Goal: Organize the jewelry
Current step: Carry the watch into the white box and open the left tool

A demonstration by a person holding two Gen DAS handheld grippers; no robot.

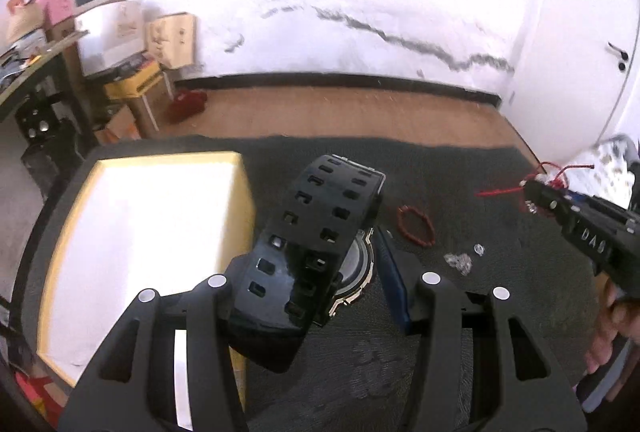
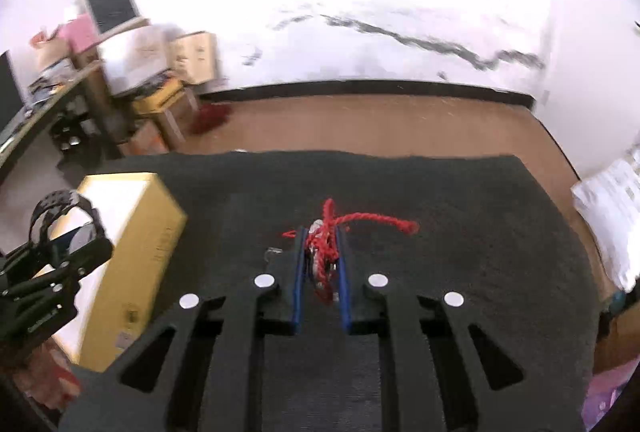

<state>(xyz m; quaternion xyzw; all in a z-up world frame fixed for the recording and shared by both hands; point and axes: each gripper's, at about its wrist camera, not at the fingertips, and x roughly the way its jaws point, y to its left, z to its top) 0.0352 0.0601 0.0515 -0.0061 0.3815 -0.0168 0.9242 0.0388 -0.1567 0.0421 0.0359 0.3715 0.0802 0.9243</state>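
My left gripper (image 1: pixel 320 272) is shut on a chunky black watch (image 1: pixel 320 232) with a perforated strap, held above the dark mat (image 1: pixel 460 167) beside the open yellow box (image 1: pixel 152 232) with a white lining. My right gripper (image 2: pixel 322 264) is shut on a red cord bracelet (image 2: pixel 326 244) with silver beads, held above the mat; its red tail sticks out to the right. In the left wrist view the right gripper (image 1: pixel 536 197) shows at the right with the cord. A red bead bracelet (image 1: pixel 416 226) and small clear crystal pieces (image 1: pixel 460 262) lie on the mat.
The mat (image 2: pixel 480 232) covers a brown wooden table (image 1: pixel 360 111) against a white wall. The yellow box (image 2: pixel 140 252) stands at the mat's left edge. White patterned cloth (image 2: pixel 616 216) lies at the right edge. Cardboard boxes and a cluttered shelf (image 1: pixel 120 43) stand at the far left.
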